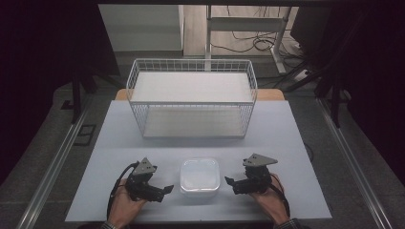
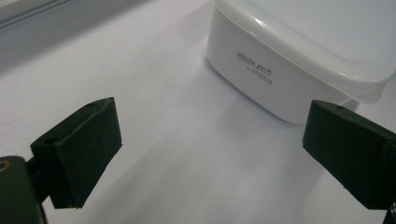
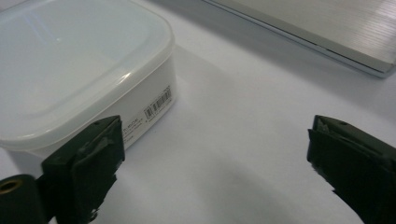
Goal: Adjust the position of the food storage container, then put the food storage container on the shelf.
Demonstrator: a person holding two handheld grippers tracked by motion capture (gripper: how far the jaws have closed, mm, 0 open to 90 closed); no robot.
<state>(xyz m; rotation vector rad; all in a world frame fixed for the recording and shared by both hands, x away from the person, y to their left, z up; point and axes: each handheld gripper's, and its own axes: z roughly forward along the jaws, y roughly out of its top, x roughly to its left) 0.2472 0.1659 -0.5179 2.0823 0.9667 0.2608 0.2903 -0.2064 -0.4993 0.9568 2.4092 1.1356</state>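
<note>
Flanking one white lidded container (image 1: 199,176) at lower centre, your left gripper (image 1: 168,189) and right gripper (image 1: 228,182) both stand spread; one wire basket (image 1: 191,98) sits above.

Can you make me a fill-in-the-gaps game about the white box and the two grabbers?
1. The white box sits ____ the left gripper and the right gripper.
2. Both grippers' jaws are ____, with nothing held.
3. The box's lid is ____ the box.
4. The wire basket stands ____ the box, farther from the person.

Missing words: between; open; on; behind
</note>
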